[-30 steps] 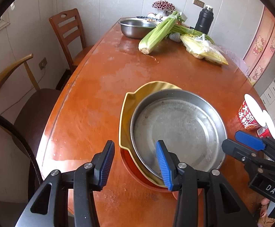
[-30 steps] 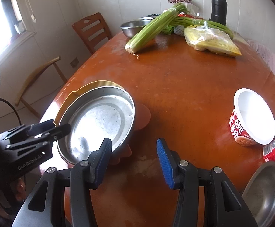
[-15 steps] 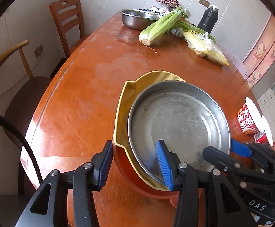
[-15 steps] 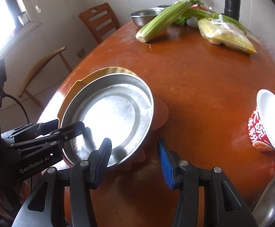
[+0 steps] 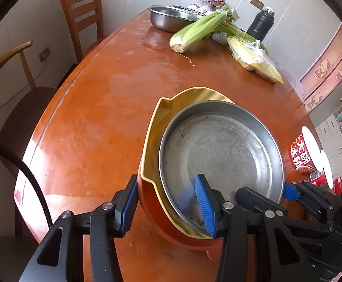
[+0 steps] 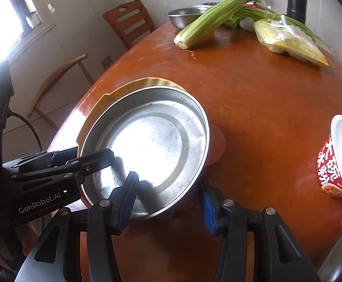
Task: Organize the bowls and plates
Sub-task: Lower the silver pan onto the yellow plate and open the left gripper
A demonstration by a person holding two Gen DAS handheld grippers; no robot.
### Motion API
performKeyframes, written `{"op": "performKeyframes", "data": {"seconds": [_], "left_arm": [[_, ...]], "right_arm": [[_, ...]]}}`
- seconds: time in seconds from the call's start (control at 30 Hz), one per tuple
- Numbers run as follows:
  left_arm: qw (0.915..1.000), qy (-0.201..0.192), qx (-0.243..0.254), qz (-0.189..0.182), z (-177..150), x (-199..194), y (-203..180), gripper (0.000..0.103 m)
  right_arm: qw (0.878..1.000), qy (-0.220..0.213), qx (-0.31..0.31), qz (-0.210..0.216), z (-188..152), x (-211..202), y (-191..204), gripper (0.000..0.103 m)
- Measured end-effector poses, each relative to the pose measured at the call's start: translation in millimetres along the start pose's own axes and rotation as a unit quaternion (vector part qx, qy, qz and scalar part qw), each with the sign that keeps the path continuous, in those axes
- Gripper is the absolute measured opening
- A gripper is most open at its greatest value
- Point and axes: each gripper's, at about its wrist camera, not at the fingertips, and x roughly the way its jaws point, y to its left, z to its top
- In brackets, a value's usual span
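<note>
A round orange-brown dining table point(image 5: 95, 122) stands in a tiled room, with wooden chairs along its far edge and celery point(image 5: 199, 29), a bagged yellow vegetable point(image 5: 255, 61) and a steel mixing bowl point(image 5: 168, 18) at its back. Near the front edge sits the stack to be organized: a shallow steel plate point(image 5: 220, 155) nested in a yellow dish point(image 5: 171, 108), which rests in an orange bowl point(image 5: 156, 213). The left gripper point(image 5: 168, 202) straddles the stack's near rim, one blue pad outside the orange wall and the other inside on the steel plate, so the layers appear pinched together, probably to carry them as one. The right gripper point(image 6: 168, 199) straddles the same rim further round, one pad inside the plate and one outside below the edge; whether its pads actually press cannot be told. A red instant-noodle cup point(image 6: 335, 162) stands well apart to the right. Glare whitens the plate's floor, the orange bowl's base is hidden, and a second steel dish point(image 6: 340, 256) is cut off at the corner.
</note>
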Motion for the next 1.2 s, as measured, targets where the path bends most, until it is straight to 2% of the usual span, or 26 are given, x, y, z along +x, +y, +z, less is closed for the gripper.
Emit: {"op": "performKeyframes", "data": {"seconds": [0.5, 0.83, 1.2], "left_arm": [[0.9992, 0.014, 0.037, -0.006, 15.7, 22.4, -51.1, 0.048], [0.9987, 0.003, 0.038, 0.033, 17.2, 22.4, -61.1, 0.049], [0.9978, -0.022, 0.032, 0.053, 11.4, -1.1, -63.0, 0.049]], "right_arm": [[0.999, -0.011, 0.044, -0.029, 1.3, -13.0, -49.0, 0.051], [0.998, -0.019, 0.048, -0.041, -4.4, -22.3, -53.0, 0.051], [0.995, -0.06, 0.06, -0.048, -8.0, -55.3, -66.1, 0.051]]}}
